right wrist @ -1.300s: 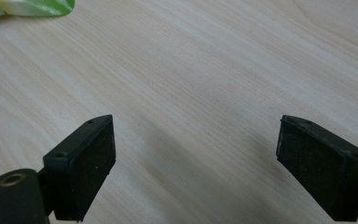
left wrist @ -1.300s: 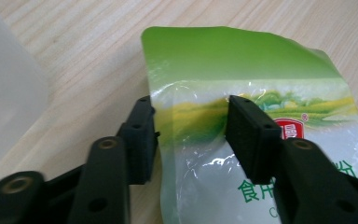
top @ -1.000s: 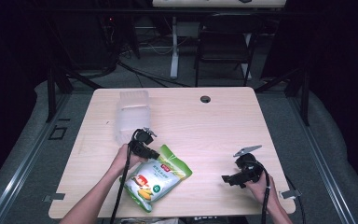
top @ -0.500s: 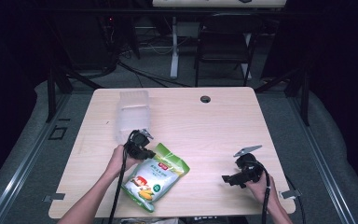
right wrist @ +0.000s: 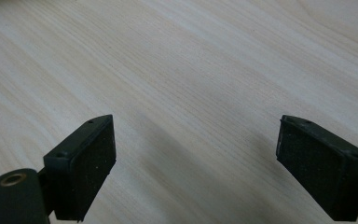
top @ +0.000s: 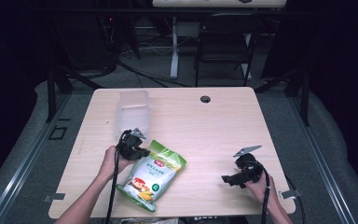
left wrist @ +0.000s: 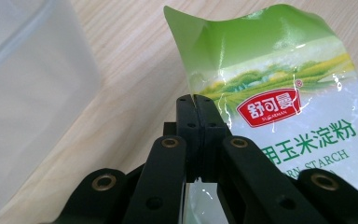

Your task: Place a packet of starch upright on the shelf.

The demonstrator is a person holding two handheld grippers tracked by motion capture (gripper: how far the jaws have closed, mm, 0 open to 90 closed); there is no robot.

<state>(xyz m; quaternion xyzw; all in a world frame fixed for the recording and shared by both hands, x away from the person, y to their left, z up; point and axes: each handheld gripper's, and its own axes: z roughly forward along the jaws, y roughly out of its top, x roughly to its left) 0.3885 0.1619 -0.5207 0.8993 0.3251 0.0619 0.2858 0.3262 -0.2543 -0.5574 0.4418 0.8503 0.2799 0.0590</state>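
Pale wood grain runs across the light wooden table [top: 200,126], and the high view takes in its whole top: a translucent plastic box [top: 132,110] at the far left, then the glossy green-and-white corn starch bag [top: 153,175] lying flat just nearer the person than that box, then bare wood well to the right of the bag.

From the left gripper view comes what the high view cannot resolve: the red label and green printing on the bag [left wrist: 279,107], and the box's frosted wall [left wrist: 32,93] close by on the left.

At the bag's upper left corner, the left gripper [top: 135,148] has its two black jaws pressed fully together on the bag's thin green edge [left wrist: 196,100]; a sliver of the plastic shows between the pads. So the bag sits in front of and to the right of those jaws, its pinched corner bent upward.

Well right of the bag, near the table's right edge, the right gripper [top: 233,178] points leftward at the bag. Its own view shows the pads [right wrist: 91,163] spread wide apart over bare wood, gripping nothing.
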